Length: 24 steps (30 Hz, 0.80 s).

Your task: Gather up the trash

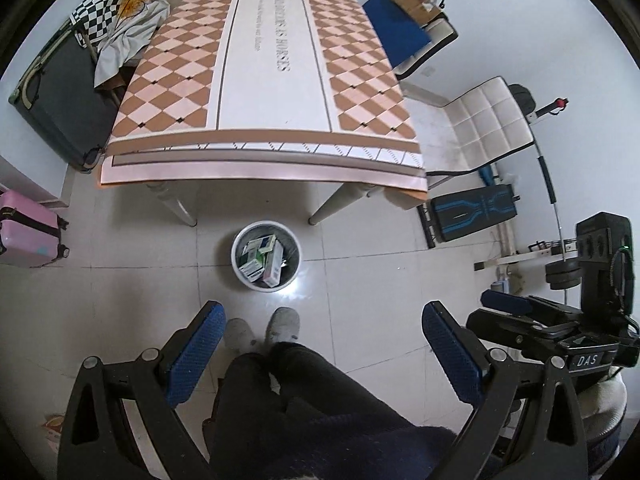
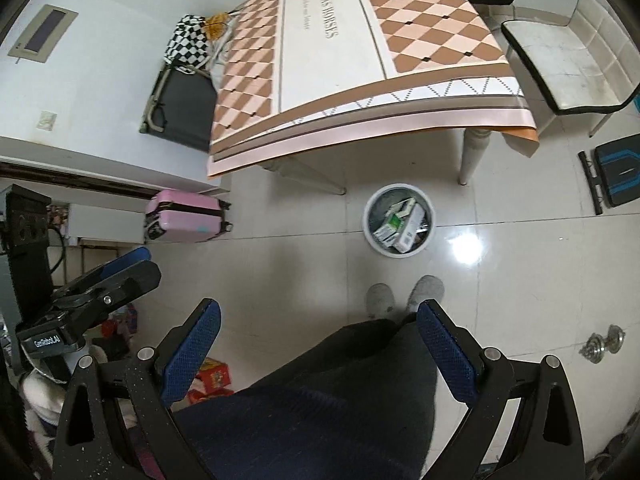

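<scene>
Trash binned, both tools idle

Trash: small cartons (image 1: 262, 260) lie inside the white bin (image 1: 239, 240) on the floor before the table (image 1: 272, 80). Left gripper (image 1: 322, 356) and right gripper (image 2: 318, 354): jaws apart, empty, held over the person's lap. Collection seems finished; next, scan for strays.

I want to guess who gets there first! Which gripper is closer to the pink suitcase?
The left gripper, I think. The pink suitcase lies on the person's left; the right gripper is held further right. Both are open, well back from it.
</scene>
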{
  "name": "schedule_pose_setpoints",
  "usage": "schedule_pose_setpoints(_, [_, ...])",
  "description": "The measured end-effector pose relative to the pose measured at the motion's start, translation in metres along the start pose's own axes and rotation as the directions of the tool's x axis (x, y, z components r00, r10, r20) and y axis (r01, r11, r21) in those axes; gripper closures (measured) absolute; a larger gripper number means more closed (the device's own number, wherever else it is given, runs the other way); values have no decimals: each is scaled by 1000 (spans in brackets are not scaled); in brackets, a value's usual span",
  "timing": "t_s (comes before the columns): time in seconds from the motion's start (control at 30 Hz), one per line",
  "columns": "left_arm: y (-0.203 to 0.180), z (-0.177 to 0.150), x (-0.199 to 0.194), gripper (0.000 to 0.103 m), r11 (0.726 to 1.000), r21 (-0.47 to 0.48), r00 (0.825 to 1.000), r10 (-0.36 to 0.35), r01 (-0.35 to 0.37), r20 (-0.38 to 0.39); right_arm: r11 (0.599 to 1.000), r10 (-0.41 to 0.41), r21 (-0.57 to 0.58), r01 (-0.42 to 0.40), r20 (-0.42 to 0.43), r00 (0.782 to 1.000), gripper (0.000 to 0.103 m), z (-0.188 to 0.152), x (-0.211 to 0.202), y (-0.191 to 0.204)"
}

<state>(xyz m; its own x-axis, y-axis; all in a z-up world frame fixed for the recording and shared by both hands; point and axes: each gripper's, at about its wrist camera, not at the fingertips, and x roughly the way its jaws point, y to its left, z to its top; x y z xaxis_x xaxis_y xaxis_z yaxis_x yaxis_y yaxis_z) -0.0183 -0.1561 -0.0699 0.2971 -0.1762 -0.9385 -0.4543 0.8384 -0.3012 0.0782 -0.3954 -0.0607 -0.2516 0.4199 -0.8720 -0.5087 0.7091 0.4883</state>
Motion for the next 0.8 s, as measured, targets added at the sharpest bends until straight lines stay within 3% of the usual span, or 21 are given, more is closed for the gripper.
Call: schedule_pose_setpoints(0.8, [-7, -6, -15, 0, 999, -10, 999, -41, 42, 32, 999, 16, -44, -16, 15, 1000, 0, 3, -14, 18])
